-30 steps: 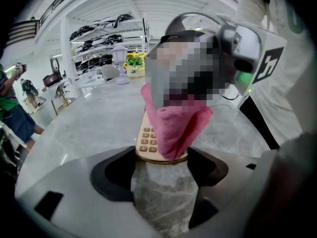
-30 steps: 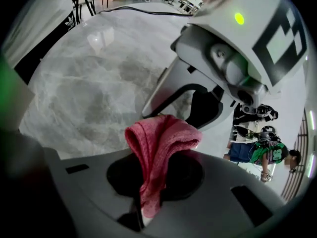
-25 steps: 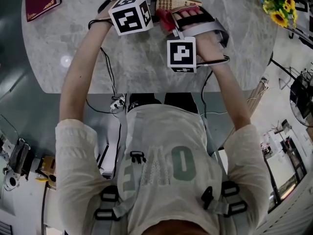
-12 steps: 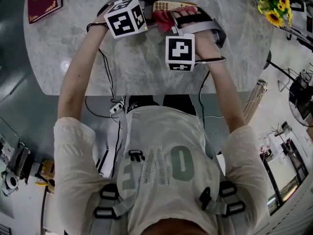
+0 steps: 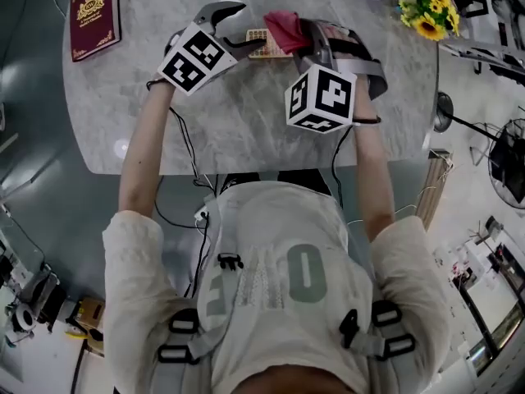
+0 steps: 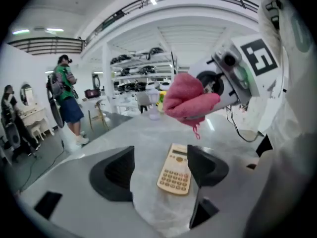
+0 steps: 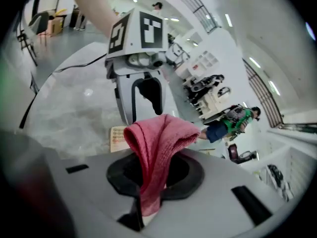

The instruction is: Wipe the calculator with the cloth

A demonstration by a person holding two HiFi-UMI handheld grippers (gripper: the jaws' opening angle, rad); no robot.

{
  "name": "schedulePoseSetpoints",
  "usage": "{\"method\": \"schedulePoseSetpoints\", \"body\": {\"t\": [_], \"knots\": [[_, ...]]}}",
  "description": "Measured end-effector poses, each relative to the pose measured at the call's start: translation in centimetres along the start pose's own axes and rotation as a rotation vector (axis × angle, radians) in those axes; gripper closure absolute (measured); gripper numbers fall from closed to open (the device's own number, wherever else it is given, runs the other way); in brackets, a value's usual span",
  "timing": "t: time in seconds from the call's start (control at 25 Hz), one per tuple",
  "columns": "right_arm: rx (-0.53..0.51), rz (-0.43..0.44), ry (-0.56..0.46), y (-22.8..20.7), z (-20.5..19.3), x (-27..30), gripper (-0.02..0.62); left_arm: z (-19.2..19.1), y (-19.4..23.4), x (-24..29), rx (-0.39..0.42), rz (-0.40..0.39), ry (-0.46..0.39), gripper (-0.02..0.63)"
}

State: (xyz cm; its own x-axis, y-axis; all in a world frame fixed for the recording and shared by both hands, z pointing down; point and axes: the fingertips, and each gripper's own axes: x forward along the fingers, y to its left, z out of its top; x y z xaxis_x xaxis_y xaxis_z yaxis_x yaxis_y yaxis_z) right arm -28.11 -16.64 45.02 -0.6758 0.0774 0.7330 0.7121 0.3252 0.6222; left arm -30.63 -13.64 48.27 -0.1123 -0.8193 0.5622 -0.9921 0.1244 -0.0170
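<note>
A beige calculator (image 5: 260, 44) lies flat on the marble table (image 5: 246, 130). My left gripper (image 5: 232, 25) hangs above its left end, jaws open and empty. In the left gripper view the calculator (image 6: 176, 170) shows on the table beyond and between the open left gripper's (image 6: 159, 168) jaws, untouched. My right gripper (image 5: 310, 33) is shut on a pink cloth (image 5: 286, 25), which hangs in the air just above and right of the calculator. In the right gripper view the cloth (image 7: 159, 145) drapes out of the right gripper (image 7: 153, 175), with the calculator (image 7: 118, 137) and the left gripper (image 7: 144, 90) behind it.
A maroon booklet (image 5: 95, 15) lies at the table's far left. Sunflowers (image 5: 424, 13) stand at the far right corner. The near table edge (image 5: 246, 169) runs in front of the person's body. A person in a green top (image 6: 65, 94) stands beyond the table.
Both grippers have risen off the table and turned. The pink cloth went up with the right gripper and no longer rests on the calculator, which stays on the table.
</note>
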Motion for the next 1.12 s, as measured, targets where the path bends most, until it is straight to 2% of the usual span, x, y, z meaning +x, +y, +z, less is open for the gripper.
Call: {"method": "schedulePoseSetpoints", "body": {"t": [0.2, 0.24, 0.28, 0.4, 0.52, 0.64, 0.8, 0.92, 1.12], "knots": [[0.340, -0.218, -0.078, -3.8, -0.6, -5.8, 0.540, 8.0, -2.4, -4.9, -0.092, 0.107, -0.230, 0.276], [0.414, -0.249, -0.104, -4.1, -0.9, -6.9, 0.540, 9.1, -3.0, -5.7, -0.131, 0.148, -0.273, 0.307], [0.488, -0.277, -0.131, -4.4, -1.2, -8.0, 0.540, 10.1, -3.5, -6.6, -0.174, 0.201, -0.313, 0.371], [0.686, -0.332, -0.209, -4.4, -2.3, -10.5, 0.540, 11.8, -4.6, -9.1, -0.257, 0.397, -0.388, 0.518], [0.822, -0.359, -0.264, -4.1, -3.9, -12.1, 0.540, 12.2, -5.5, -10.8, -0.301, 0.562, -0.410, 0.582], [0.923, -0.376, -0.283, -3.3, -6.0, -13.0, 0.540, 11.5, -6.2, -11.2, -0.328, 0.639, -0.398, 0.586], [1.020, -0.347, -0.282, -0.9, -8.0, -13.1, 0.540, 10.1, -6.7, -11.3, -0.352, 0.681, -0.375, 0.586], [1.046, -0.324, -0.261, 0.4, -8.9, -12.9, 0.540, 10.0, -6.8, -11.7, -0.360, 0.703, -0.375, 0.586], [1.054, -0.326, -0.280, 0.1, -9.0, -13.5, 0.540, 10.2, -6.9, -12.3, -0.355, 0.732, -0.378, 0.586]]}}
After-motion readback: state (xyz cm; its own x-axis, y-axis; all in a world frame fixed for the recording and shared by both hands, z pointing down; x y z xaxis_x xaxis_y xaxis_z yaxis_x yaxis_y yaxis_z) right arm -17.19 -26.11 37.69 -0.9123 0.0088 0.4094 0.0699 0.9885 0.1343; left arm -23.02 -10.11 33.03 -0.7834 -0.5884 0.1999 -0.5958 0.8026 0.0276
